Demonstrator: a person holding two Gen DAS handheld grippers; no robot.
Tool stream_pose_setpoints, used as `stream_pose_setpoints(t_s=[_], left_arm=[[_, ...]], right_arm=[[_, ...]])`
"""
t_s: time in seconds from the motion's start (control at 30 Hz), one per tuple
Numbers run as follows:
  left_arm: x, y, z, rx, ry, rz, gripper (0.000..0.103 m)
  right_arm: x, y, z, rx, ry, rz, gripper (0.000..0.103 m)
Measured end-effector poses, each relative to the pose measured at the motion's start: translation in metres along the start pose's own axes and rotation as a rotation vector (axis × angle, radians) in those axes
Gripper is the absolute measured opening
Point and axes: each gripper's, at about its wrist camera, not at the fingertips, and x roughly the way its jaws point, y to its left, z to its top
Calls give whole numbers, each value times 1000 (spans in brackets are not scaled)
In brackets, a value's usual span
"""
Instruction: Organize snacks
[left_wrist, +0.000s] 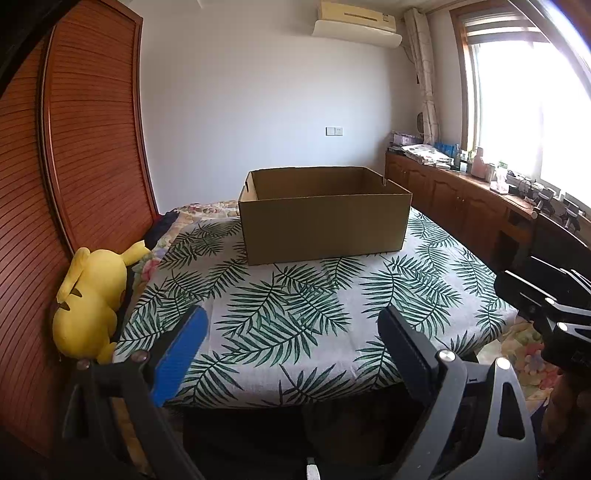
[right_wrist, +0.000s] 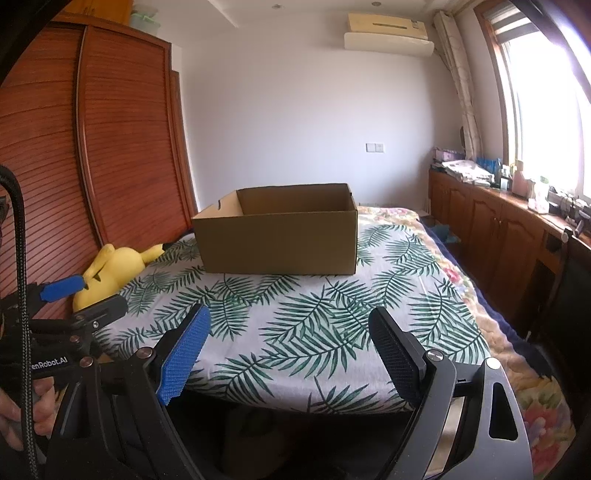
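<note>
An open brown cardboard box (left_wrist: 325, 214) stands on a table covered by a white cloth with green leaf print (left_wrist: 295, 302); it also shows in the right wrist view (right_wrist: 277, 236). Its inside floor is hidden. No snacks are in view. My left gripper (left_wrist: 291, 332) is open and empty, held over the table's near edge, well short of the box. My right gripper (right_wrist: 290, 332) is open and empty, also at the near edge. The left gripper shows at the left of the right wrist view (right_wrist: 85, 295).
A yellow plush toy (left_wrist: 88, 302) lies at the table's left side against a wooden louvred wardrobe (left_wrist: 74, 147). A long wooden cabinet (left_wrist: 461, 199) with clutter runs under the window on the right. A flowered blanket (right_wrist: 517, 350) lies beneath the cloth.
</note>
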Motion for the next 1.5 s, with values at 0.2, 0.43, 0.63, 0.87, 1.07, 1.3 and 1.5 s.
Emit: stream_pose_setpoints(t_s=[0.2,0.43,0.63,0.87,1.07,1.3,1.5], left_arm=[[-1,-1,1,1,-5,1,94],[-4,0,2,-1,-12,0,94],[-6,0,3,2,-19,1,95],[-6,1,2,-2,-18,1,95],[-5,1,2,-5,-16,2,95],[-5,1,2,-4,-17,1,95],[-5,1,2,-4,-19,3,95]], right_arm=[[1,-1,0,0,-2,-3,89],[0,-1,0,0,-3,-4,89],[0,-2,0,-1,-4,-5,89],[0,-2,0,-2,-4,-5,89],[0,-3,0,-1,-4,-6,89],[0,-3,0,-1,-5,-7,89],[-1,-3,0,-3,-5,-7,89]])
